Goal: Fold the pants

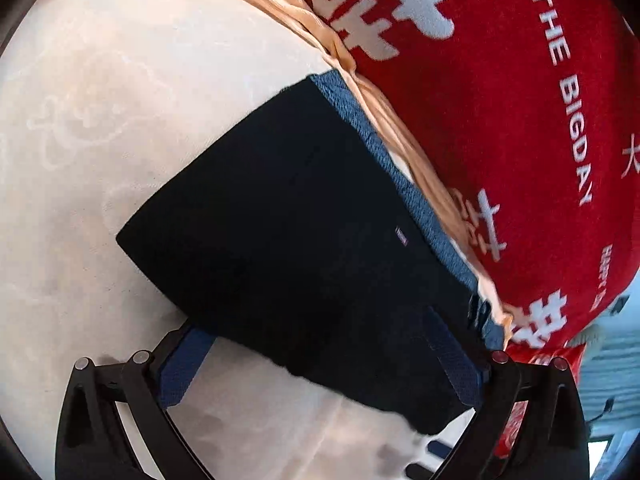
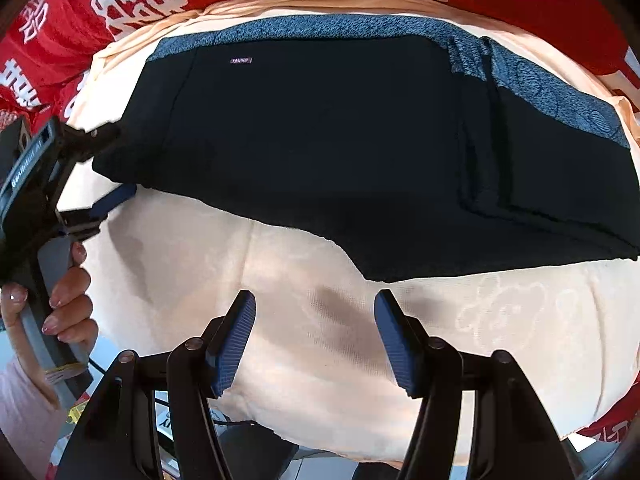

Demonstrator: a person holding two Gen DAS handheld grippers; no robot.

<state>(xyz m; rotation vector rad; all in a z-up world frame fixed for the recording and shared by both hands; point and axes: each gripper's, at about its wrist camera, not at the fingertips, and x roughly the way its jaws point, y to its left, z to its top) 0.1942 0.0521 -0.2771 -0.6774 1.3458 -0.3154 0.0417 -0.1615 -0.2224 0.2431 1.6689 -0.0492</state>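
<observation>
Dark navy pants (image 2: 340, 152) with a speckled blue waistband (image 2: 320, 26) lie folded flat on a cream blanket (image 2: 320, 360). In the left wrist view the pants (image 1: 288, 216) fill the middle. My left gripper (image 1: 316, 324) is open wide and straddles their near end, one blue pad on the blanket beside the cloth and the other against the dark fabric. From the right wrist view the left gripper (image 2: 116, 162) sits at the pants' left end. My right gripper (image 2: 315, 296) hangs open over bare blanket just short of the pants' near edge, with nothing between its pads.
A red blanket (image 1: 500, 120) with white lettering lies bunched behind the pants, with a peach sheet fold (image 1: 320, 36) along its edge. A person's hand (image 2: 68, 304) grips the left gripper's handle. The blanket's near edge drops off over cables and clutter (image 2: 192, 428).
</observation>
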